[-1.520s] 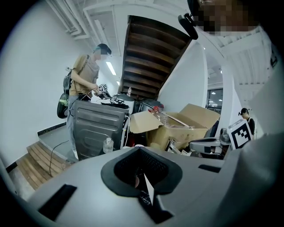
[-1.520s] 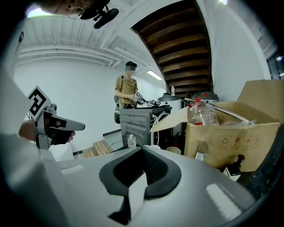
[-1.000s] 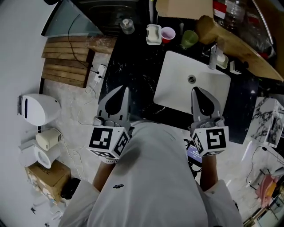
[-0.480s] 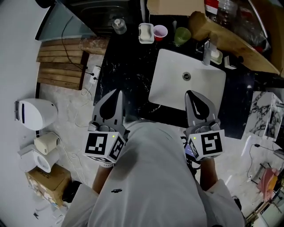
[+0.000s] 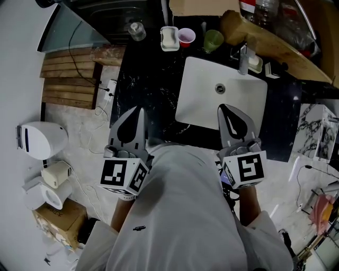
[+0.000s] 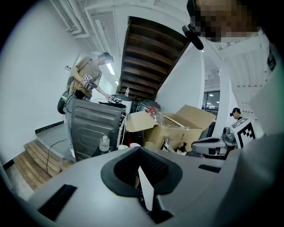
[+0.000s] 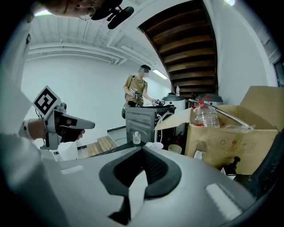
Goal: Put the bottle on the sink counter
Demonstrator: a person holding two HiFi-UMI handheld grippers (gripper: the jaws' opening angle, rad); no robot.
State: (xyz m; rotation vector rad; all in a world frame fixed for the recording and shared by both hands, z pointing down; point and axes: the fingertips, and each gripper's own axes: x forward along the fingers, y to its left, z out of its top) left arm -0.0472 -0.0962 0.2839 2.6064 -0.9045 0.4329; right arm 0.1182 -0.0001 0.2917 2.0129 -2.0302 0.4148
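A clear plastic bottle (image 5: 265, 7) with a red cap stands in a cardboard box (image 5: 204, 6) behind the sink; it also shows in the right gripper view (image 7: 204, 116) and the left gripper view (image 6: 157, 116). A small glass bottle (image 5: 136, 30) stands at the back left of the black sink counter (image 5: 143, 84). My left gripper (image 5: 139, 109) hovers over the counter's front edge, shut and empty. My right gripper (image 5: 222, 107) is over the front of the white basin (image 5: 201, 100), also shut with nothing in it. Both are far from either bottle.
A soap dish (image 5: 169, 38), a pink cup (image 5: 186, 37) and a green cup (image 5: 213, 39) line the counter's back, with a tap (image 5: 243, 58) behind the basin. Wooden steps (image 5: 69, 79) and a white appliance (image 5: 39, 140) are at the left. Another person (image 7: 137, 91) stands behind.
The head view has drifted, so the counter and basin sit slightly higher and further left in the frame. Both grippers keep their pose and stay shut.
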